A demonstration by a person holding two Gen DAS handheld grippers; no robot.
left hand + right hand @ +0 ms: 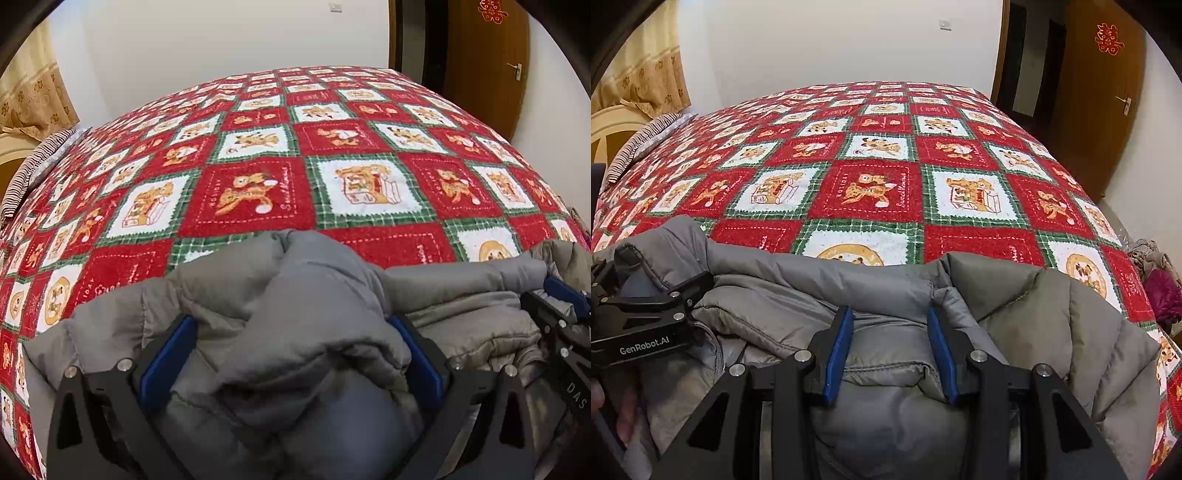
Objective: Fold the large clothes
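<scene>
A grey quilted puffer jacket (pixel 295 332) lies bunched on the bed, its padded folds bulging between each tool's fingers.

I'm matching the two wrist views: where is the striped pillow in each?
Left wrist: black-and-white striped pillow at far left, on the bed's edge.
Right wrist: same pillow at upper left, beside the cream headboard.
Shared landmark: brown wooden door, upper right.

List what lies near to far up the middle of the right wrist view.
Right claw, grey puffer jacket, red checked bedspread, white wall.
</scene>
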